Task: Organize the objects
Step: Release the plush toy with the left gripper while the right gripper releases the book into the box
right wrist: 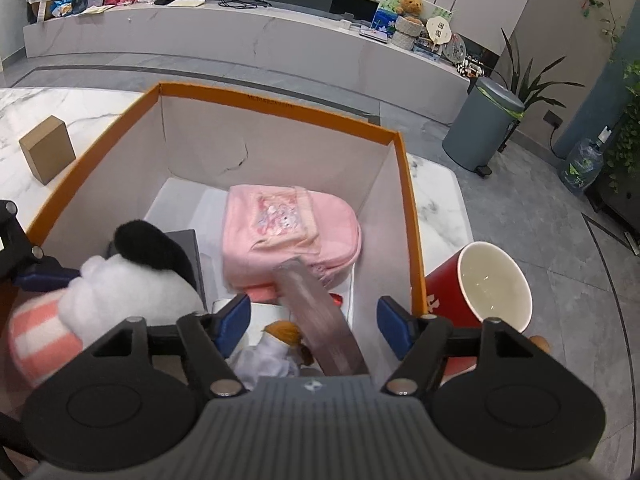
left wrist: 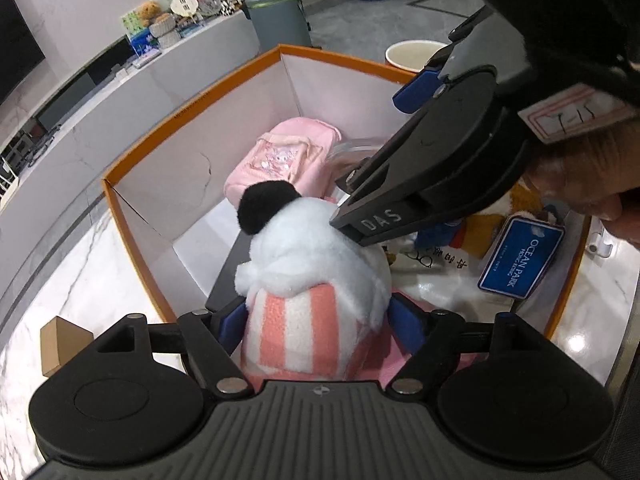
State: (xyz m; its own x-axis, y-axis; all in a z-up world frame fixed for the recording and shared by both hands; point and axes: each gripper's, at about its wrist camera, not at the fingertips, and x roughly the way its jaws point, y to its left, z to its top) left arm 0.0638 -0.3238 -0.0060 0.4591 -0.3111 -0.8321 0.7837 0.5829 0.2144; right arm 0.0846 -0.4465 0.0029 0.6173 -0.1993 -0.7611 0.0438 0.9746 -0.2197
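My left gripper is shut on a plush toy with a white head, black ear and pink-and-white striped body, holding it over the orange-rimmed white box. The plush also shows at the left of the right wrist view. My right gripper is open above the box, with nothing between its pads. In the left wrist view the right gripper reaches in from the right. A pink backpack lies in the box, and it shows in the left wrist view.
A grey flat strip, a small doll with brown hair and a blue Ocean Park tag lie in the box. A red cup stands right of it. A brown carton sits on the marble table at left.
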